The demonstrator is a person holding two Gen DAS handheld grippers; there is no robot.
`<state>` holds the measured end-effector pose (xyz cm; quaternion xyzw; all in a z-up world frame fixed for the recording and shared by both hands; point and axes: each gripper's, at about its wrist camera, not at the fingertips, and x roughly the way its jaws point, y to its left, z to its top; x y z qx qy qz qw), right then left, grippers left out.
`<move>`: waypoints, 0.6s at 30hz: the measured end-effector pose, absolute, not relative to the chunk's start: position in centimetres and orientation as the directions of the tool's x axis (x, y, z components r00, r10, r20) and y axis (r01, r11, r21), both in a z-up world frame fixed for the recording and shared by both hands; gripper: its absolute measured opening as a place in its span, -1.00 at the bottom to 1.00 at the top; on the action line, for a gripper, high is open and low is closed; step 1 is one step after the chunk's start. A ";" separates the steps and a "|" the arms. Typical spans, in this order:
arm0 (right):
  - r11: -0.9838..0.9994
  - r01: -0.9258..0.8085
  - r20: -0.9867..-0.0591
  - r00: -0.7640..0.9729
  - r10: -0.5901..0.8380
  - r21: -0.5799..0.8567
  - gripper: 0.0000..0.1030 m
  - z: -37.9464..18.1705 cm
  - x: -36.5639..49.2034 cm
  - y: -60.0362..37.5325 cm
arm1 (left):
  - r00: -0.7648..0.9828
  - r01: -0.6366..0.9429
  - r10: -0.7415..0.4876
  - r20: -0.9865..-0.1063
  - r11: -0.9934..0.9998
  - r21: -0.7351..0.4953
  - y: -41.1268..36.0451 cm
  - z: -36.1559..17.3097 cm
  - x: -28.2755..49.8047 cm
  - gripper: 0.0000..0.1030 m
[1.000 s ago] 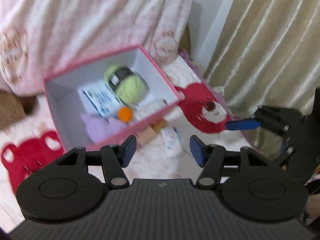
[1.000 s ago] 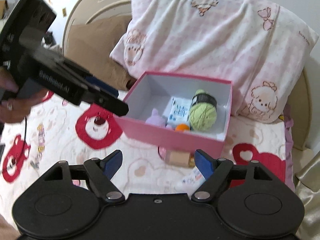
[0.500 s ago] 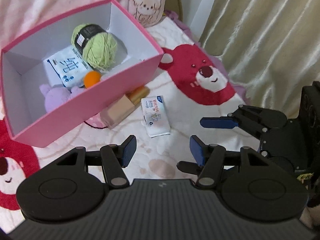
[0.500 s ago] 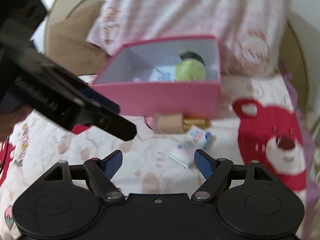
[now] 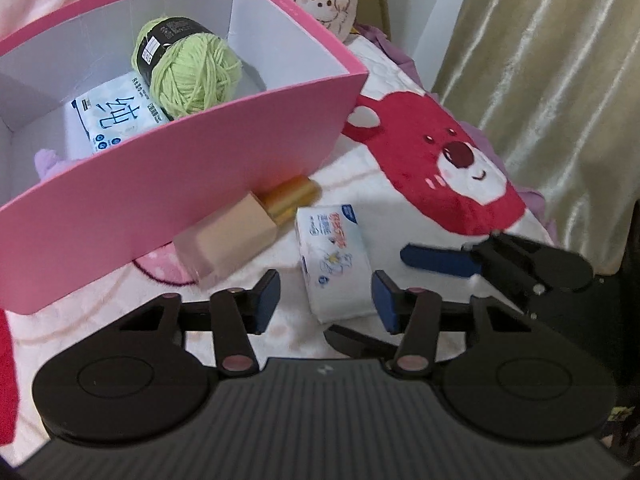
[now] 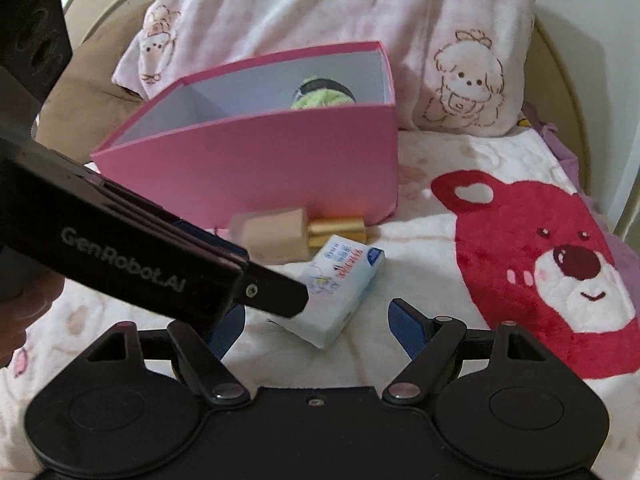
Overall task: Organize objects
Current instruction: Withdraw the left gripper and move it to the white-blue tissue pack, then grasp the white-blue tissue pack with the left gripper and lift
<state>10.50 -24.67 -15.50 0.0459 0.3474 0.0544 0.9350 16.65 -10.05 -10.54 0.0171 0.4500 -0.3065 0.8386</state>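
A small white tissue pack (image 5: 332, 264) lies on the bear-print blanket in front of the pink box (image 5: 200, 184). My left gripper (image 5: 326, 300) straddles the pack's near end. Its jaws are closing; the right pad is near the pack and a gap shows at the left pad. In the right wrist view the pack (image 6: 344, 276) lies just ahead of my open right gripper (image 6: 318, 330), and a left finger (image 6: 276, 292) crosses in front of it. A beige block with a gold cap (image 5: 228, 240) rests against the box. Inside the box lie green yarn (image 5: 192, 68), another tissue pack (image 5: 116, 120) and a purple plush (image 5: 50, 160).
A pink-print pillow (image 6: 360, 12) leans behind the box (image 6: 260, 168). A large red bear face (image 5: 448, 152) marks the blanket to the right. Gold curtains (image 5: 540, 60) hang at the right edge. A brown cushion (image 6: 80, 100) and a curved headboard stand behind.
Both grippers have come down toward the blanket. The small tissue pack now lies between the left fingers, which have narrowed. The right gripper's width is unchanged.
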 end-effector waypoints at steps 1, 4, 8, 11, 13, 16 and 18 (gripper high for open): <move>0.987 -0.068 -0.648 0.748 0.146 0.144 0.57 -15.9 10.7 -25.0 | 0.401 0.523 -0.511 -0.760 0.809 -0.268 -10.0 -10.9 16.9 -0.16; 0.981 -0.078 -0.652 0.738 0.175 0.175 0.36 -16.5 10.9 -25.1 | 0.345 0.499 -0.543 -0.766 0.797 -0.340 -10.1 -12.3 17.8 -0.24; 0.981 -0.110 -0.661 0.726 0.191 0.163 0.10 -16.6 10.8 -24.3 | 0.302 0.454 -0.574 -0.761 0.789 -0.415 -10.0 -13.6 18.4 -0.28; 0.984 -0.116 -0.667 0.724 0.176 0.134 0.09 -16.1 10.4 -23.9 | 0.281 0.433 -0.594 -0.754 0.779 -0.453 -9.5 -13.1 18.1 -0.36; 0.980 -0.108 -0.676 0.711 0.193 0.165 0.14 -15.1 9.7 -23.8 | 0.236 0.402 -0.609 -0.757 0.771 -0.494 -9.0 -12.8 17.5 -0.36; 0.973 -0.146 -0.714 0.662 0.230 0.178 0.48 -14.4 8.4 -23.0 | 0.137 0.372 -0.615 -0.776 0.758 -0.536 -8.8 -13.5 16.1 -0.36; 0.972 -0.174 -0.728 0.645 0.232 0.156 0.49 -14.6 7.9 -22.3 | 0.121 0.370 -0.594 -0.796 0.771 -0.519 -9.0 -14.0 15.1 -0.36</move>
